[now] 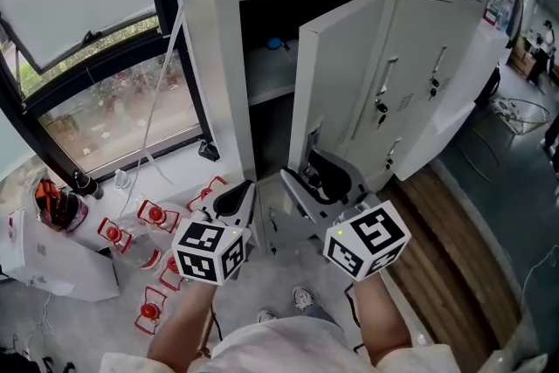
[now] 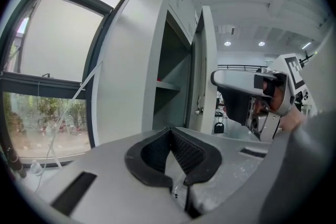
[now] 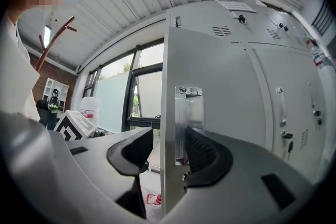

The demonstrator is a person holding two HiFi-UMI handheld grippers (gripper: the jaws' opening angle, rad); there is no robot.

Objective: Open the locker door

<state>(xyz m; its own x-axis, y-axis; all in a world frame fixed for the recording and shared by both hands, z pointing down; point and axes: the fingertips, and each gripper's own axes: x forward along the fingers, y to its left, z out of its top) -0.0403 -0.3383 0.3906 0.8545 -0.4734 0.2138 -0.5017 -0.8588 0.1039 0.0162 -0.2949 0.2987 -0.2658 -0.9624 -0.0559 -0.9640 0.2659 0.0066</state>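
The grey locker door (image 1: 341, 74) stands partly open, swung out from the dark compartment (image 1: 266, 31). My right gripper (image 1: 319, 175) reaches its lower edge. In the right gripper view the door's edge (image 3: 170, 86) and its metal handle plate (image 3: 188, 118) sit between the jaws of the right gripper (image 3: 168, 152). The left pad (image 3: 134, 149) stands clear of the edge, so the gripper is open. My left gripper (image 1: 231, 201) hangs lower left of the door, shut on nothing, its pads (image 2: 157, 152) meeting in a V. The door (image 2: 205, 60) shows edge-on there.
A shelf (image 1: 271, 87) crosses the open compartment. More closed locker doors (image 1: 419, 74) continue to the right. A window (image 1: 87, 57) fills the left wall. Several red-capped items (image 1: 157, 214) and a white box (image 1: 52, 262) lie on the floor at left. Wooden flooring (image 1: 445, 249) runs right.
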